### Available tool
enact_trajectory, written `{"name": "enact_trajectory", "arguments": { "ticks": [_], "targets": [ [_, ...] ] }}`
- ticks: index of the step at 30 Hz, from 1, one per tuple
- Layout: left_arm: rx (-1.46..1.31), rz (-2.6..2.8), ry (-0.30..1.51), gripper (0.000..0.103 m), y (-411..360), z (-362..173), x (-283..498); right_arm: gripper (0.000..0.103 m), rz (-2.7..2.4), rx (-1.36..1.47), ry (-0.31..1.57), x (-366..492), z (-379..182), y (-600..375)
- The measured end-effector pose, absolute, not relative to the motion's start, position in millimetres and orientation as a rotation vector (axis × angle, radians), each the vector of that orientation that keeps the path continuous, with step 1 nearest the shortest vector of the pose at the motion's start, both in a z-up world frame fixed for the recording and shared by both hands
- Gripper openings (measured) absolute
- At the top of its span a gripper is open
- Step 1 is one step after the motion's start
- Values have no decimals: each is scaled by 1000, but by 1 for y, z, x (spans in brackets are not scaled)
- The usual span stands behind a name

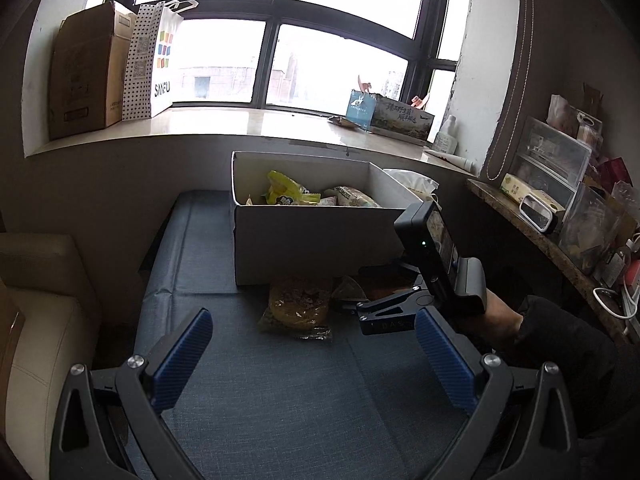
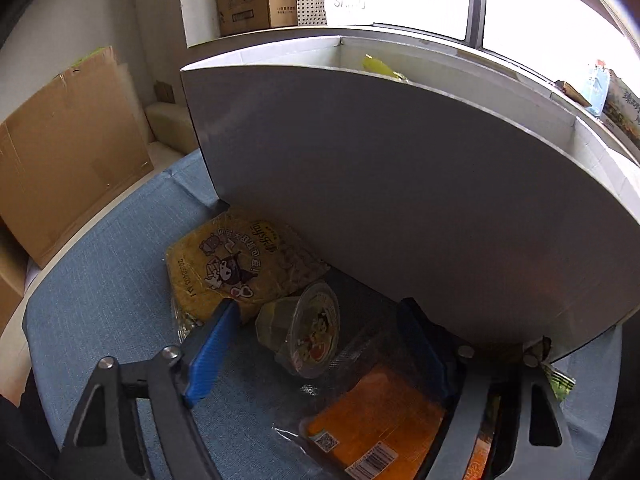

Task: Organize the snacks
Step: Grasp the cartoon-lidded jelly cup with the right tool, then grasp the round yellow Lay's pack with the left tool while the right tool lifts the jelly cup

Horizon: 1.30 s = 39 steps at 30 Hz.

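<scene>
Setting: a blue cloth surface [image 1: 280, 400] under a window sill, with a white box [image 1: 312, 248] standing on it, open at the top
Box contents: a yellow packet [image 1: 286, 192] and a pale packet [image 1: 356, 196] already lie inside, toward the far wall
Loose snacks: three lie on the cloth just before the box's near wall
Jelly cup: the jelly cup [image 2: 304, 332] lies tipped on its side at the centre of the right wrist view, its printed foil lid facing 4 o'clock
Noodle pack: the yellow noodle pack [image 2: 236, 268] lies flat at 10 o'clock from the cup, touching it
Orange packet: the orange packet [image 2: 376, 420] in clear wrap lies at 5 o'clock from the cup, partly beneath it
Right gripper: the right gripper [image 2: 320, 344] is partly closed, jaws either side of the cup; neither pad visibly presses on it
Left gripper: the left gripper [image 1: 312, 356] stands wide and empty above bare cloth, the noodle pack at its 12 o'clock
Handling, cup: likely light, thin-walled and smooth; a hard squeeze could buckle it or burst the foil
Where to hold: across the faceted plastic body, below the lid rim, so the rim stops it slipping
Handling, packs: soft and crinkly; the wrap looks slippery
Risk: closing could roll the cup
</scene>
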<state>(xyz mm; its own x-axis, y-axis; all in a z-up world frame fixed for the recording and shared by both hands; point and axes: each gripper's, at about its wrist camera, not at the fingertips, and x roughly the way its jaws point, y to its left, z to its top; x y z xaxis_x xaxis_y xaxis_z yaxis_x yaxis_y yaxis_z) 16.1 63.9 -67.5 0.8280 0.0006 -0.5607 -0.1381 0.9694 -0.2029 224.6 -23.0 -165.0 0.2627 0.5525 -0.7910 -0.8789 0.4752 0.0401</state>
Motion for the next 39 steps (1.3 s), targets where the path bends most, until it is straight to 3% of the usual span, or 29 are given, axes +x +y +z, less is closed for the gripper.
{"name": "enact_trajectory", "arguments": {
  "ticks": [3,5,11,25,36,37,38,39],
  "targets": [
    [-244,73,600,103,64,-71,18,71,1048,-463,842,228,-171,-22],
    [-242,72,609,103,63,-73,20,48,1090,-463,826,225,-170,-21],
    [-236,72,638,103,62,-83,27,47,1118,-508,795,208,-166,-16],
    [-190,56,817,103,63,-146,123,47,1044,-197,644,151,-77,-137],
    [-156,198,961,102,67,-196,191,47,952,-58,651,139,-72,-192],
    [-146,193,940,95,66,-194,188,47,943,-53,656,140,-74,-194],
    [-124,206,936,82,66,-193,187,47,938,-51,662,140,-76,-196],
    [-113,199,933,78,65,-191,186,47,937,-48,665,139,-77,-197]
  ]
}}
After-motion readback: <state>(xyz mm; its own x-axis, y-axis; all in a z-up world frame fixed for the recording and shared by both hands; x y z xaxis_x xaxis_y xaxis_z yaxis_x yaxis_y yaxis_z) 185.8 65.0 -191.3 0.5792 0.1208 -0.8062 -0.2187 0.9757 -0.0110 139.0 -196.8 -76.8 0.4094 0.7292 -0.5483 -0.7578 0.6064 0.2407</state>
